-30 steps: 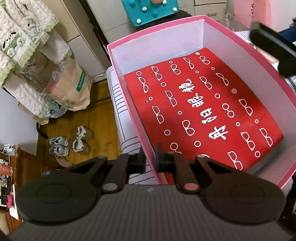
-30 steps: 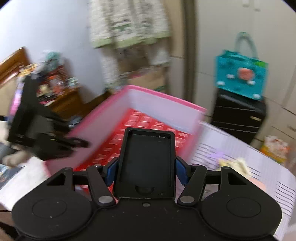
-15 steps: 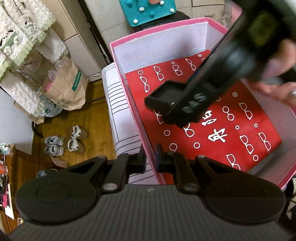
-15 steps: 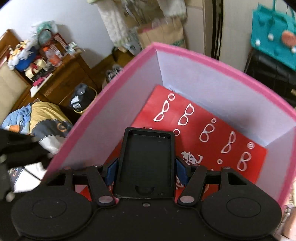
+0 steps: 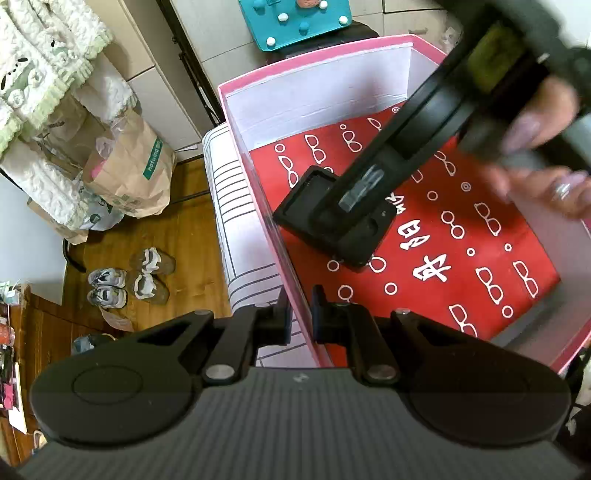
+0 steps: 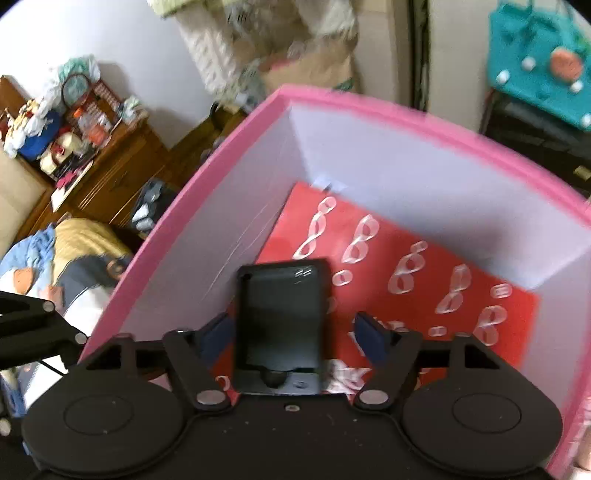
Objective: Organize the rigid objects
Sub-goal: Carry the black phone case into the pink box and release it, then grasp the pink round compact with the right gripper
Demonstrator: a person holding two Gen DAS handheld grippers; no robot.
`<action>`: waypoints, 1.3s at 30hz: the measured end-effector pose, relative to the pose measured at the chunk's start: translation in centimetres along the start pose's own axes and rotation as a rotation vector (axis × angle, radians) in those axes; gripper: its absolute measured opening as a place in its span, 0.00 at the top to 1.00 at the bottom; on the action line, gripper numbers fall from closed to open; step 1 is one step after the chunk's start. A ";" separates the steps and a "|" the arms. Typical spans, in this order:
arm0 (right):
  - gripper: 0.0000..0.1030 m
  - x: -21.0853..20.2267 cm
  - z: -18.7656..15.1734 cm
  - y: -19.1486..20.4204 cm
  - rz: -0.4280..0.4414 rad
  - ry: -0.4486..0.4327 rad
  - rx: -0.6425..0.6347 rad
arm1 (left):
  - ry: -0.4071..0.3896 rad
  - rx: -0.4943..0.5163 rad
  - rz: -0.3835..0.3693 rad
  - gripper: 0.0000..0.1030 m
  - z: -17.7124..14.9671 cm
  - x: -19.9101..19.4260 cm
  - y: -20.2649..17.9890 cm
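A pink box (image 5: 314, 62) with white inner walls holds a red sheet printed with white glasses (image 5: 461, 258). My left gripper (image 5: 298, 310) is shut on the box's near wall (image 5: 280, 254). A flat black tray (image 5: 303, 206) lies on the red sheet by the left wall. In the right wrist view the black tray (image 6: 282, 314) lies between the spread fingers of my right gripper (image 6: 293, 332), which is open; the blue pads (image 6: 369, 334) stand apart from the tray's sides. The box's wall (image 6: 406, 166) surrounds it.
The box stands on a white cloth with black lines (image 5: 236, 229). Left of it are a wooden floor with shoes (image 5: 129, 277), paper bags (image 5: 129, 173) and a wooden cabinet (image 6: 110, 162). A teal bag (image 5: 295, 18) on a black case stands behind the box.
My right gripper has come down into the box and its fingers have opened off the black tray, which now lies on the red sheet. My left gripper still holds the box wall.
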State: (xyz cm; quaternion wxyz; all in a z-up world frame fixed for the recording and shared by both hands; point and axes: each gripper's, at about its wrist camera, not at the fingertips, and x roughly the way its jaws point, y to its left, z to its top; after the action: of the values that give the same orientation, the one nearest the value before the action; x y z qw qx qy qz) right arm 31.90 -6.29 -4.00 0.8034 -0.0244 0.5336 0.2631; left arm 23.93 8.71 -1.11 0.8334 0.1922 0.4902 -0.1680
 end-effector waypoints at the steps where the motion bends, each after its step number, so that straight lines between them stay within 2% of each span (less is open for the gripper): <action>1: 0.23 -1.2 -0.3 -0.1 -0.013 -0.032 -0.014 | 0.000 -0.002 -0.004 0.90 -0.1 -0.1 0.0; 7: 0.23 -9.3 -3.4 0.1 0.044 -0.174 -0.068 | -0.002 -0.011 -0.016 0.90 -0.2 -0.5 0.1; 9: 0.23 -11.7 -5.3 0.0 0.037 -0.229 -0.087 | -0.001 -0.017 -0.019 0.90 -0.3 -0.5 0.1; 11: 0.23 -13.4 -6.9 -0.4 0.001 -0.277 -0.093 | 0.002 -0.028 -0.022 0.90 -0.3 -0.5 0.1; 16: 0.23 -16.3 -10.9 -3.6 -0.174 -0.388 -0.064 | 0.004 -0.035 -0.025 0.90 -0.4 -0.6 0.2; 18: 0.22 -16.3 -11.7 -5.6 -0.251 -0.373 -0.038 | -0.001 -0.028 -0.021 0.90 -0.4 -0.6 0.1; 21: 0.22 -16.3 -13.0 -9.3 -0.307 -0.326 0.047 | -0.002 -0.018 -0.006 0.90 -0.4 -0.4 -0.2; 23: 0.22 -16.0 -13.6 -11.8 -0.313 -0.302 0.111 | 0.003 -0.014 0.002 0.90 -0.4 -0.3 -0.4; 28: 0.22 -15.0 -14.7 -16.0 -0.286 -0.310 0.210 | 0.002 -0.019 0.010 0.90 -0.4 -0.3 -0.5; 29: 0.22 -14.5 -14.7 -16.7 -0.284 -0.301 0.219 | 0.001 -0.024 0.008 0.90 -0.5 -0.4 -0.5; 34: 0.22 -11.5 -14.8 -18.6 -0.380 -0.275 0.213 | -0.017 -0.041 -0.001 0.90 -0.7 -0.7 -0.2; 39: 0.21 -9.2 -15.0 -19.8 -0.379 -0.233 0.205 | -0.012 -0.052 -0.015 0.90 -0.6 -0.7 0.1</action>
State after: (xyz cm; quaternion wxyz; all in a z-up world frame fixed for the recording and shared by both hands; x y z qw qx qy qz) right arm 25.46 -31.72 -7.23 0.8928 -0.0120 0.4471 0.0531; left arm 23.23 9.14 -0.72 0.8397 0.1656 0.4910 -0.1626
